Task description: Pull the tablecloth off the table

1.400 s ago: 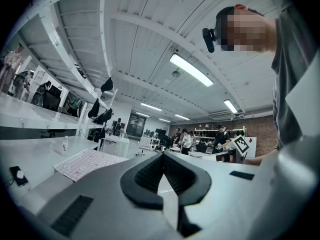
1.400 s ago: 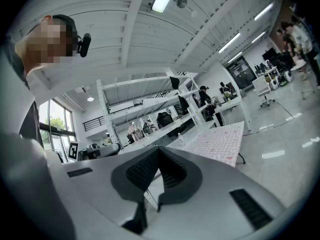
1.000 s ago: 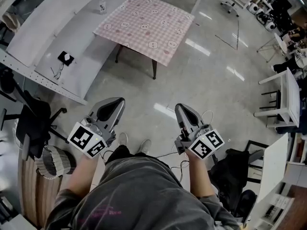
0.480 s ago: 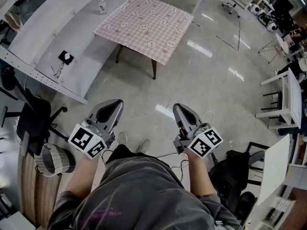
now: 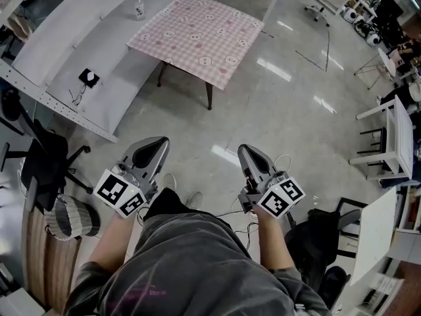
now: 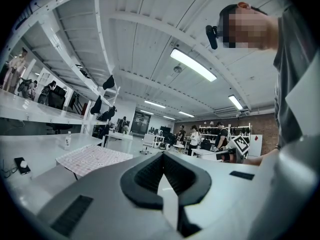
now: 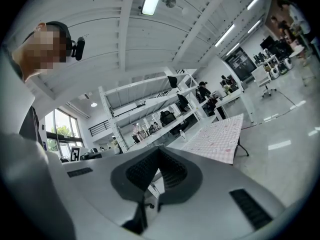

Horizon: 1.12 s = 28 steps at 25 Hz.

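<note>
one checked tablecloth [image 5: 197, 37], left gripper [image 5: 156, 143], right gripper [image 5: 245, 150], closed

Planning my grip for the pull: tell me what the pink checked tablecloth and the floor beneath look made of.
Pink checked tablecloth: likely thin woven fabric, matte, its edges hanging limp. Pale grey floor: hard and polished, perhaps sealed concrete; bright light streaks reflect off it.
</note>
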Each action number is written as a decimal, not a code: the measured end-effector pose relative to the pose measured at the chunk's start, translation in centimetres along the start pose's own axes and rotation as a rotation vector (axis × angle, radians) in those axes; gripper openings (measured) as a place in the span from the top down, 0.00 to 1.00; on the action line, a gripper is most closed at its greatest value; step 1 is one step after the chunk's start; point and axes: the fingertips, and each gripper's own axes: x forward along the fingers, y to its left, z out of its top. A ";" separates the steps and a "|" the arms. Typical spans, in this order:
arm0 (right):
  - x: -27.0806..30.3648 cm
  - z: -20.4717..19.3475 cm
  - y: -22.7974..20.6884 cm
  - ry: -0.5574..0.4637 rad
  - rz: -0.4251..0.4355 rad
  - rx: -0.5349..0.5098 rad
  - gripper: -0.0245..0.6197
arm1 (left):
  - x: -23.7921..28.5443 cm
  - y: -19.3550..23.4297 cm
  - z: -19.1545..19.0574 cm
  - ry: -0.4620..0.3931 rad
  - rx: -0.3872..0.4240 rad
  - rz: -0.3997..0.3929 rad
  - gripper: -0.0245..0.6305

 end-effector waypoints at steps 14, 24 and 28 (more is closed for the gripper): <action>0.5 1.0 -2.8 -0.006 -0.004 0.008 0.96 | 2.8 0.6 0.3 -0.005 0.011 0.001 0.96; 2.7 1.8 -6.0 0.003 -0.021 0.020 0.96 | 6.0 2.8 -0.2 -0.001 -0.005 -0.003 0.96; 4.2 2.1 -6.8 0.010 -0.023 0.022 0.96 | 7.2 4.2 -0.5 0.008 -0.018 -0.003 0.96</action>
